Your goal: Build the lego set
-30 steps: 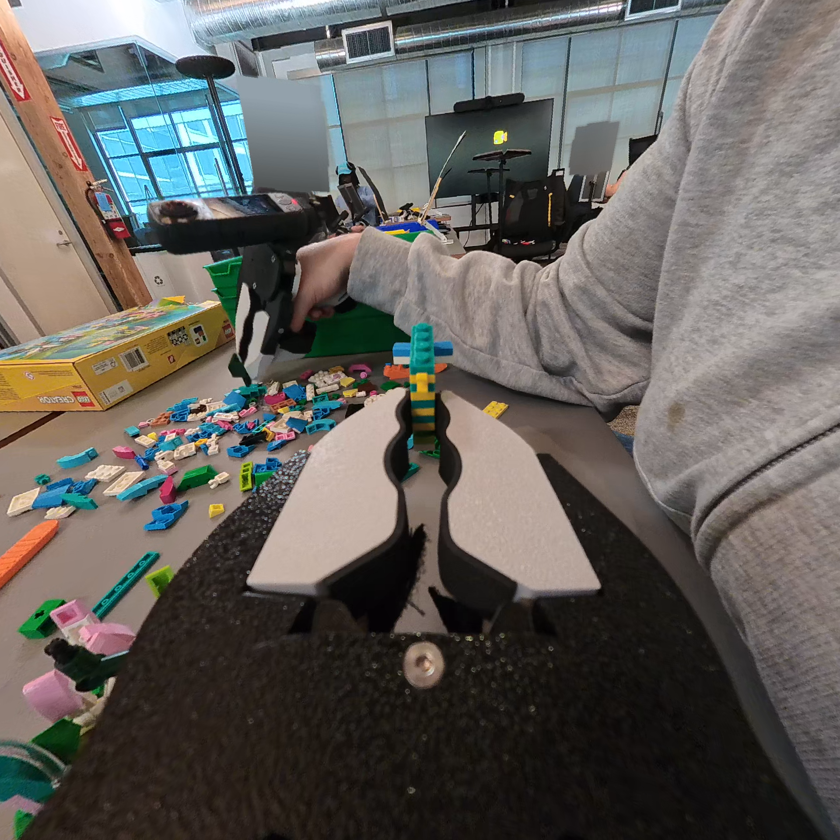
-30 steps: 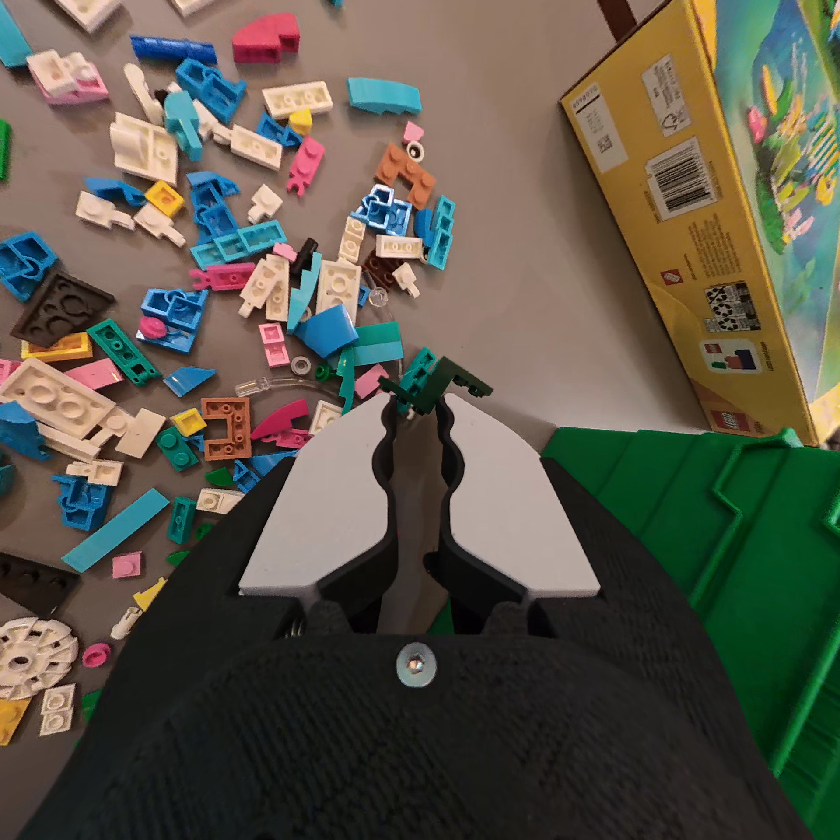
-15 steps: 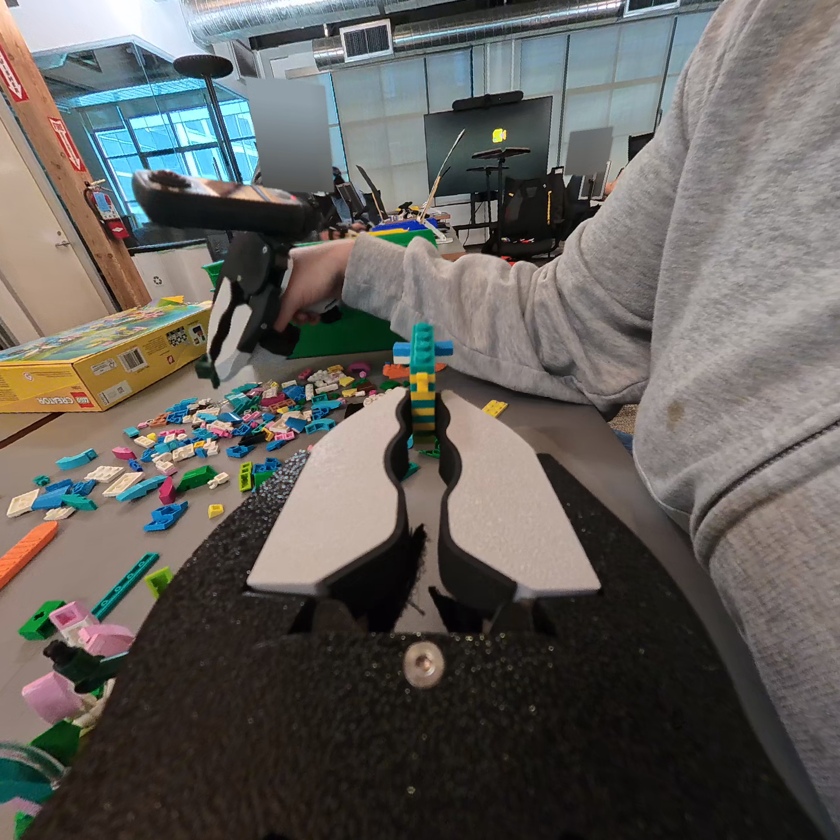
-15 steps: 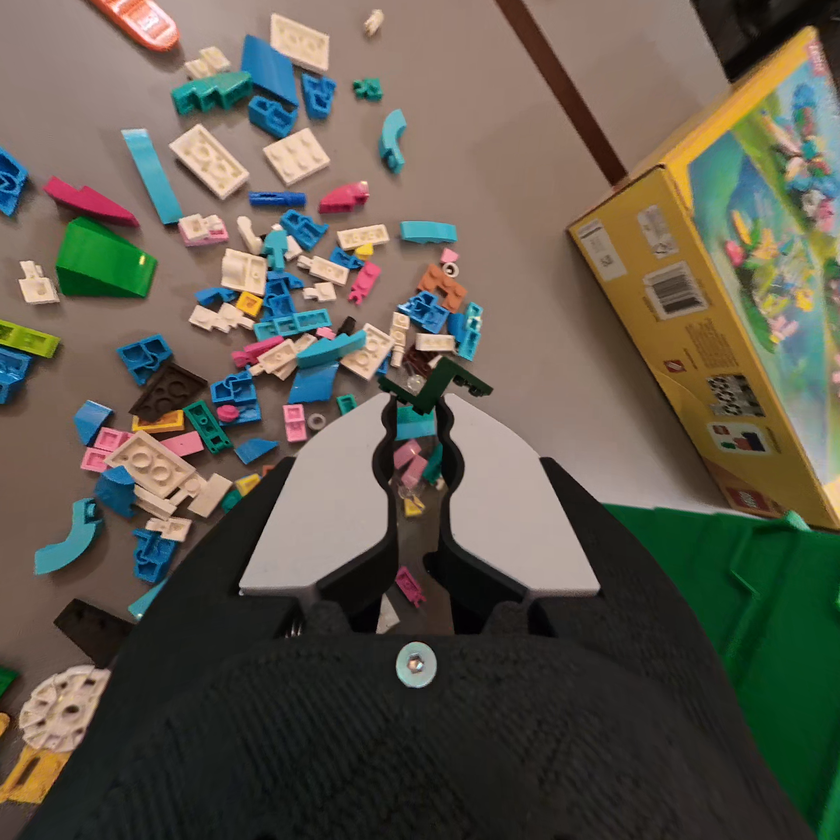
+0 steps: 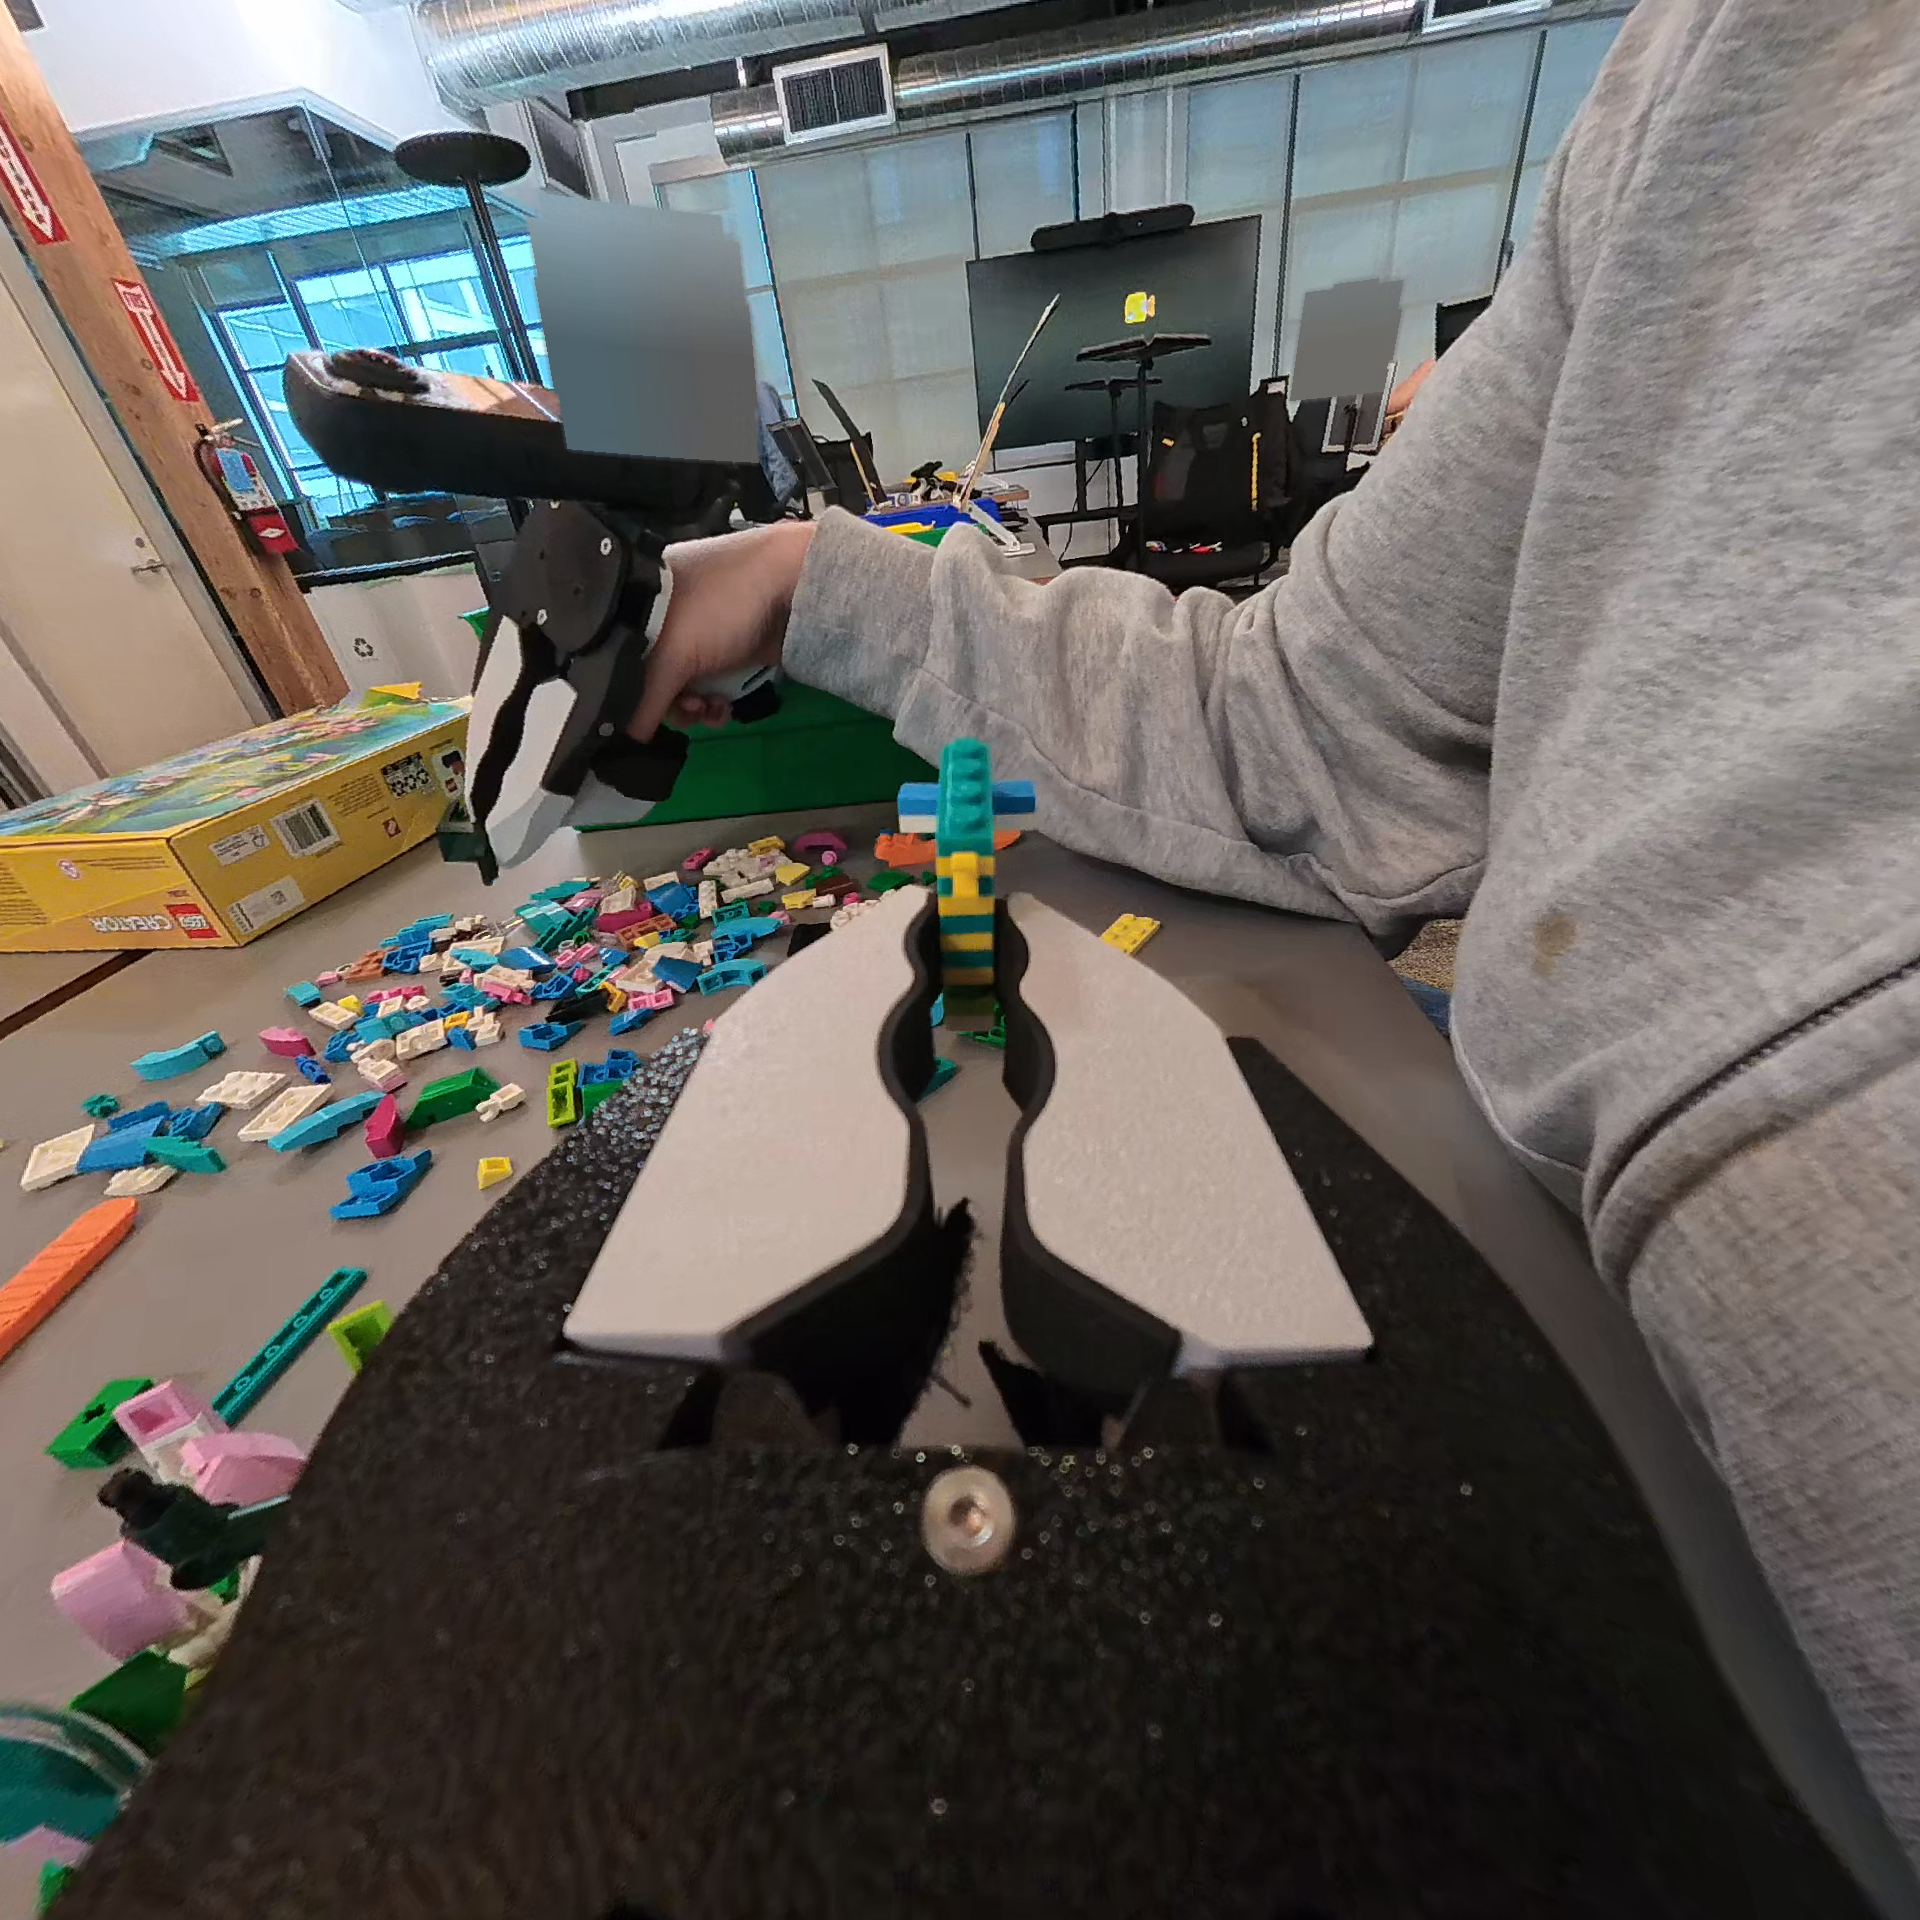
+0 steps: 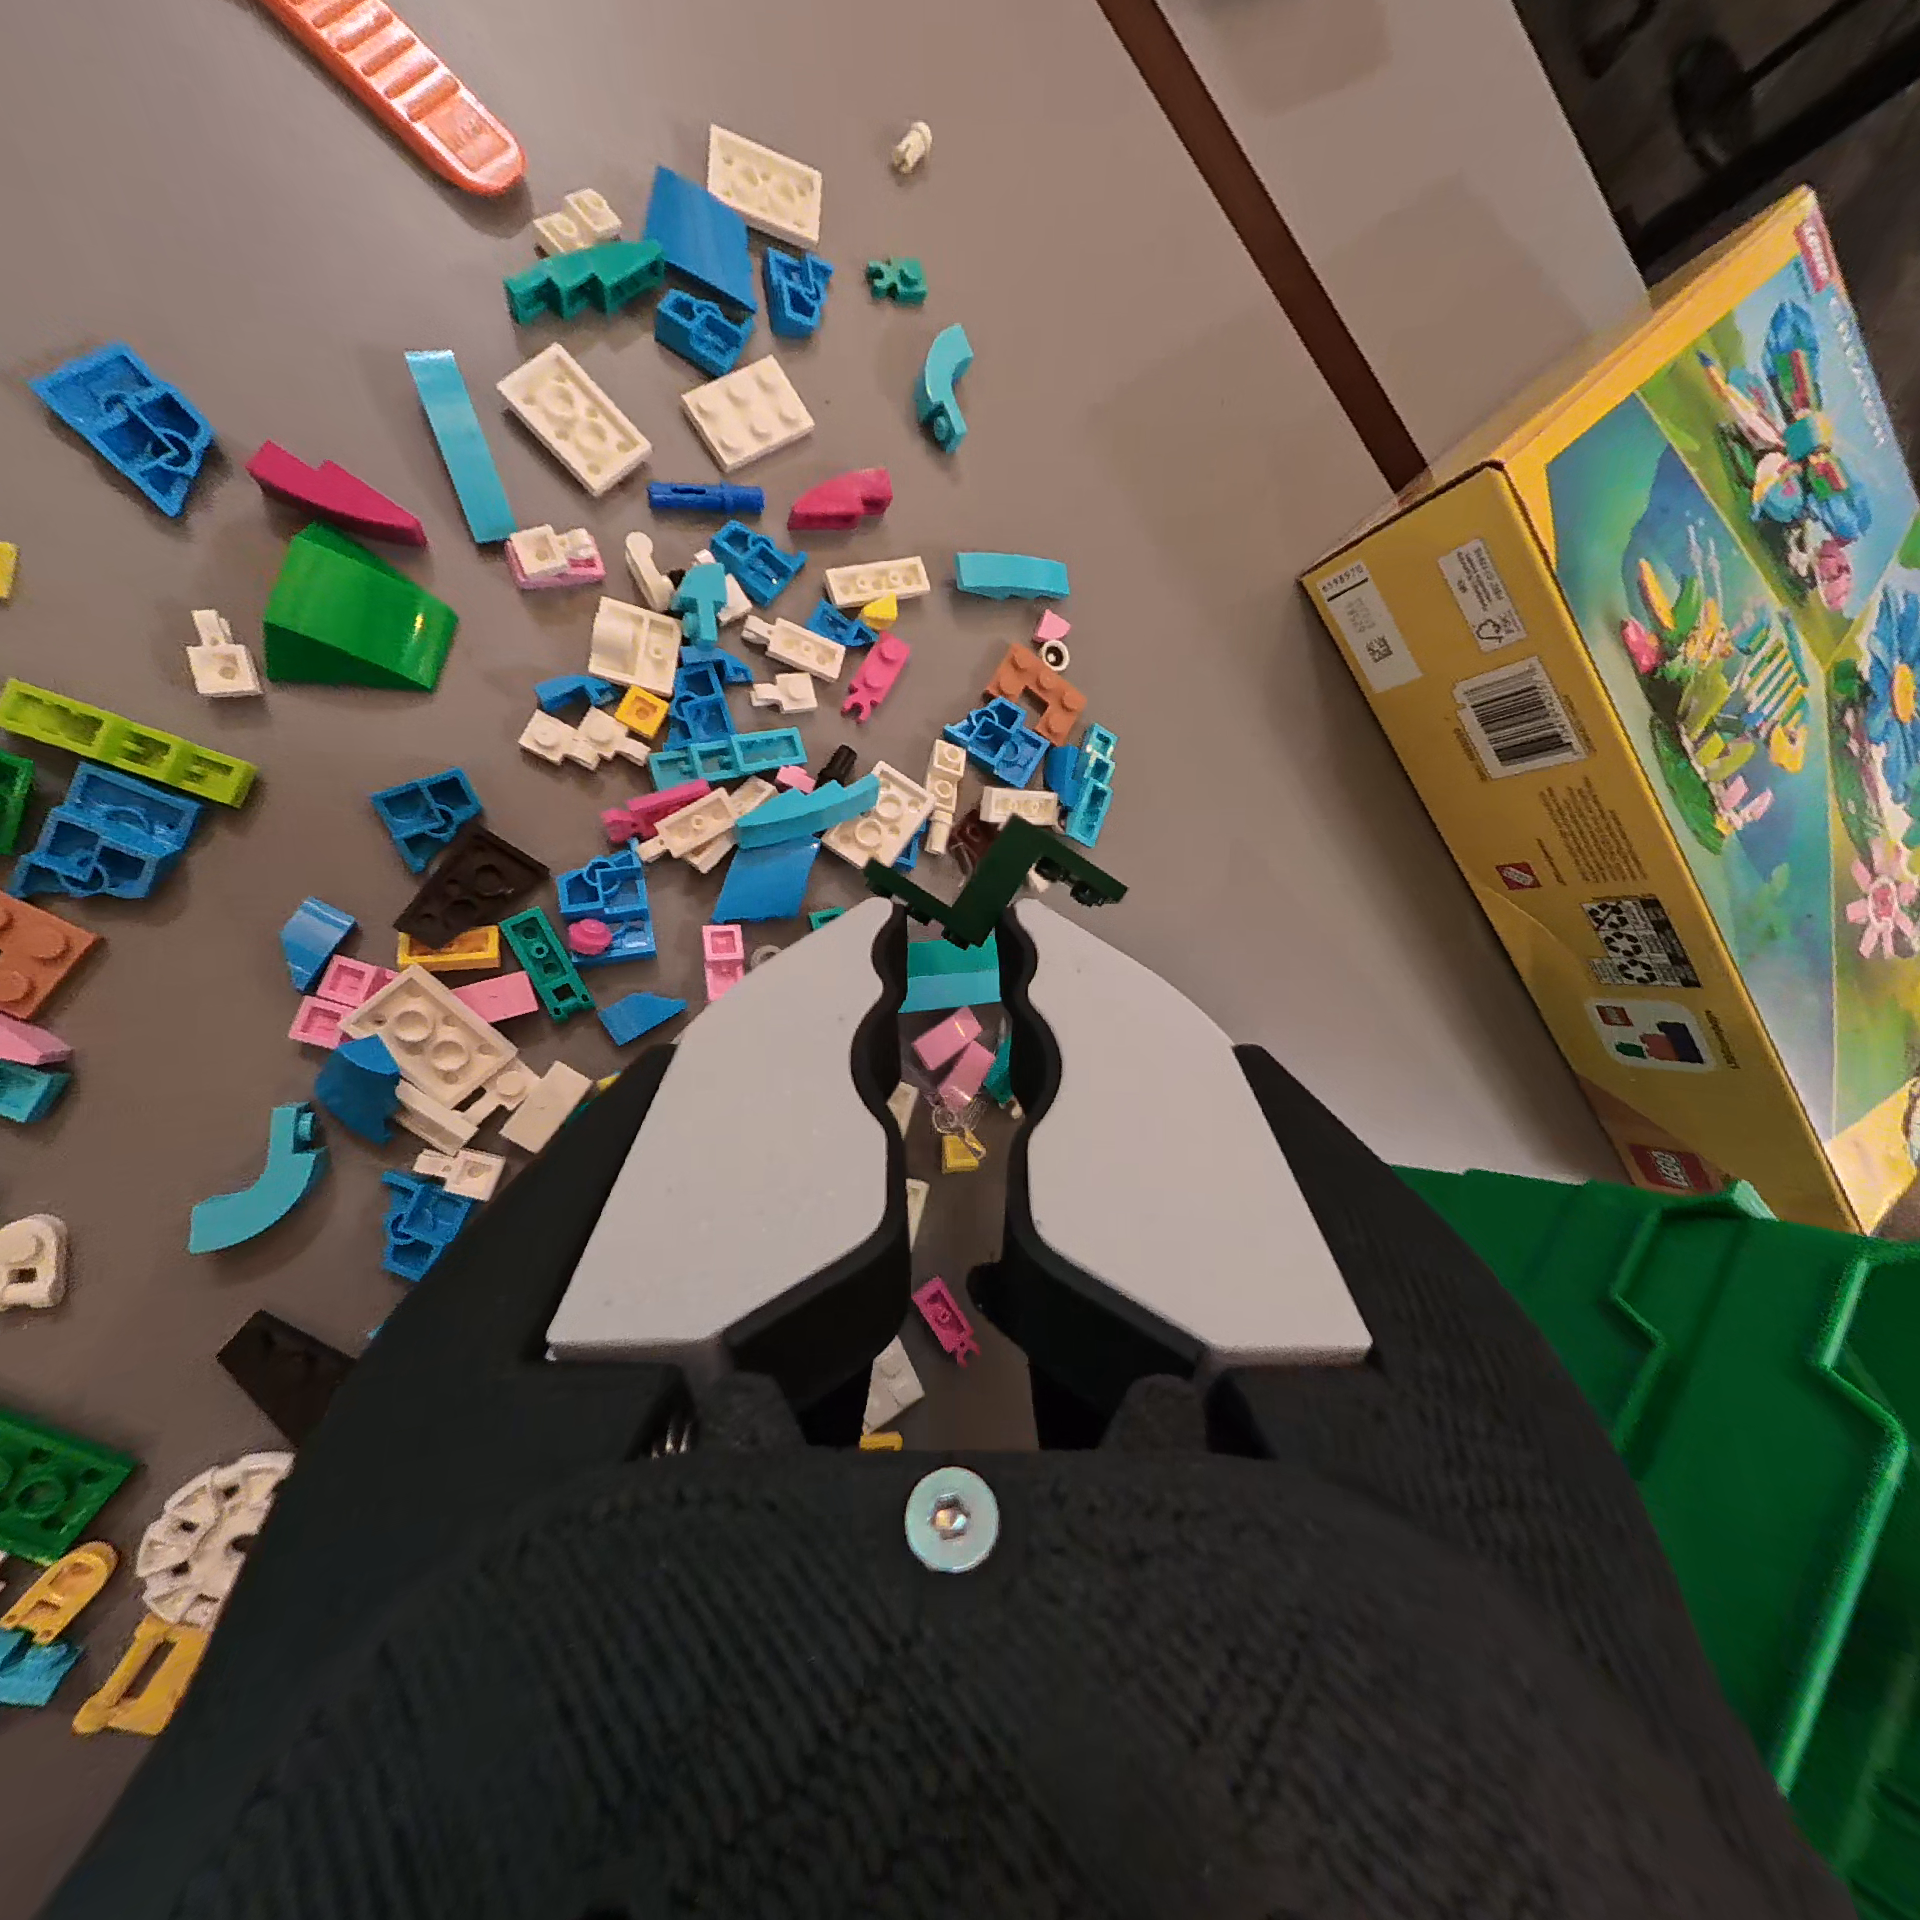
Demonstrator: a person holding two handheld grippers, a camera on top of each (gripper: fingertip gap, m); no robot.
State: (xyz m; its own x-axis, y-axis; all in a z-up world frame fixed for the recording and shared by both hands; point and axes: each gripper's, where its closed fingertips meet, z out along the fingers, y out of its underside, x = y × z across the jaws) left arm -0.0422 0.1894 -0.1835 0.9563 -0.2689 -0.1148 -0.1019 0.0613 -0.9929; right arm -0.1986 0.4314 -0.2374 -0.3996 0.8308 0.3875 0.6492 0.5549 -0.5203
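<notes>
Left wrist view: left gripper point(image 5: 966, 961) pinches a striped teal-and-yellow brick stack point(image 5: 968, 914) near its lower end; both pads press its sides, w/ the blue-and-white crosspiece clear above the fingertips.
Why held so: stack stands upright, low grip leaves the top studs exposed; my read, it's being steadied, not carried.
Stack place: at the near edge of the surface point(image 5: 208, 1247), just in front of the grey sleeve point(image 5: 1143, 707).
Right wrist view: right gripper point(image 6: 951, 914) clamps a dark green angled piece point(image 6: 997, 883) at the very fingertips; the piece juts out past both fingers, one arm to each side.
Why held so: tip-only pinch keeps most of the piece free and visible; looks lifted off the surface, above the loose pile, as the left wrist view also shows.
Below it: scattered bricks point(image 6: 727, 748) in blue, white, pink, teal; a teal slope and pink tiles show through the gap betw. the fingers, lying on the surface, not held.
Around: yellow box point(image 6: 1662, 779) toward the far edge; green bin point(image 6: 1714, 1403) beside it; orange tool point(image 6: 416, 94) well apart from the pile; big green slope point(image 6: 353, 613) and lime plate point(image 6: 125, 738) off to one side.
In the way: sleeve and forearm lie close behind the stack; loose bricks crowd the surface betw. the two grippers, and bin and box close off the far side.
</notes>
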